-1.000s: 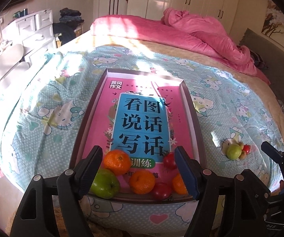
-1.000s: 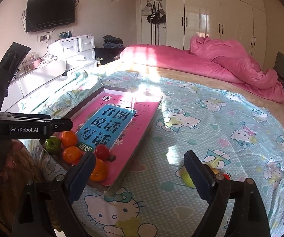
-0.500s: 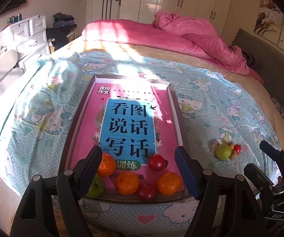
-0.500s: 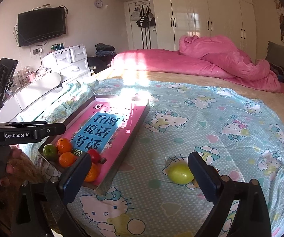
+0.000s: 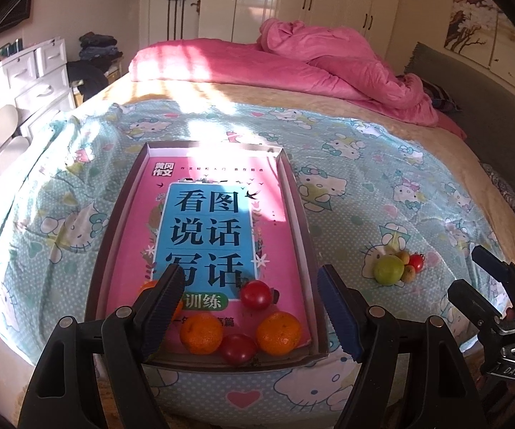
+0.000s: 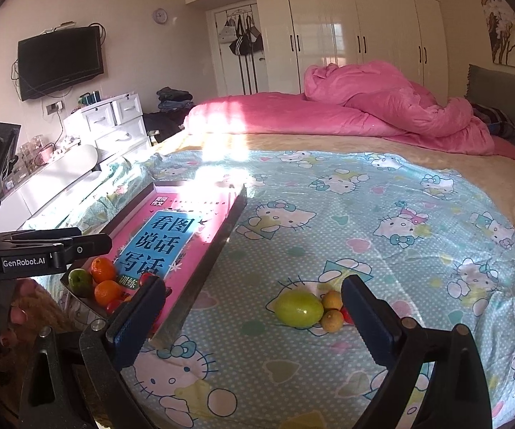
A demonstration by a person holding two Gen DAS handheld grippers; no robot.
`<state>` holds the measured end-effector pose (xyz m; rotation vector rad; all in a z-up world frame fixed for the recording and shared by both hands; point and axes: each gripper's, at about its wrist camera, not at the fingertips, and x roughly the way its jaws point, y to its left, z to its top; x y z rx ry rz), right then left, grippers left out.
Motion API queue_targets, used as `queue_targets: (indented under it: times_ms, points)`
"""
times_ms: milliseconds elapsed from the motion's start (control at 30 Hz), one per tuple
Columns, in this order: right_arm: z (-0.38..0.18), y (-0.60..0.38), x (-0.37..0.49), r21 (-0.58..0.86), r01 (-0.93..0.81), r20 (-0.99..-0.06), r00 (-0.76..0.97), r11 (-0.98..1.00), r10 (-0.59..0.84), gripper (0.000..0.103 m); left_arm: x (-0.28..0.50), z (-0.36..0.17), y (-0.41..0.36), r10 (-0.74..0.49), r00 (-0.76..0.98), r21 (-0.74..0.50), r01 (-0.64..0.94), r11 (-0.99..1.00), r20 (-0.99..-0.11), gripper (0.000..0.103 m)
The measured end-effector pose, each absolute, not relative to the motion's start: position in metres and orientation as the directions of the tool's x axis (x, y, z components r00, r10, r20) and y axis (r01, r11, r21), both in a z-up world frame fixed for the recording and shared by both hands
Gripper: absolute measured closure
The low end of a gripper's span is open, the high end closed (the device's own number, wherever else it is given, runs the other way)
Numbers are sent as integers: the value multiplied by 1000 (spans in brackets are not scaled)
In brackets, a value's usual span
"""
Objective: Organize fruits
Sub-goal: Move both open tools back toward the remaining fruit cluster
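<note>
A shallow tray (image 5: 295, 193) on the bed holds a pink book. At its near end lie two oranges (image 5: 200, 332), two tomatoes (image 5: 255, 295) and a third orange half hidden behind a finger. My left gripper (image 5: 250, 311) hovers open just before them, gripping nothing. On the sheet to the right lie a green fruit (image 5: 388, 269), a small tomato (image 5: 416, 262) and two small brown fruits. My right gripper (image 6: 254, 318) stands wide open and apart from this green fruit (image 6: 298, 309), which shows between its fingers. A green apple (image 6: 80, 281) sits in the tray's (image 6: 221, 236) near corner.
A crumpled pink duvet (image 6: 382, 107) covers the far end of the bed. White drawers (image 6: 114, 121) and a low white unit stand along the left side. The cartoon-cat sheet (image 6: 364, 214) stretches between the tray and the duvet. A person's hand (image 6: 18, 304) holds the left gripper.
Both grippers have drawn back from the bed, so tray and fruit look farther off. The right jaws have widened. The green apple has slipped behind the left finger in the left wrist view.
</note>
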<state>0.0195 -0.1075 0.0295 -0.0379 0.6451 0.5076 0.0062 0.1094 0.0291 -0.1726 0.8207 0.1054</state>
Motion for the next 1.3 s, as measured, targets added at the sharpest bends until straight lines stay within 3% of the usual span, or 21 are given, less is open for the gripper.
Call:
queue_targets:
  times_ms: [800, 1300]
  points:
    - [24, -186, 30, 182, -263, -616, 720, 948, 318, 4, 15, 26, 52, -97, 674, -100, 35, 994, -733, 25]
    - [20, -203, 28, 149, -236, -637, 720, 960, 276, 4, 37, 20, -1, -183, 632, -95, 170, 981, -753, 25]
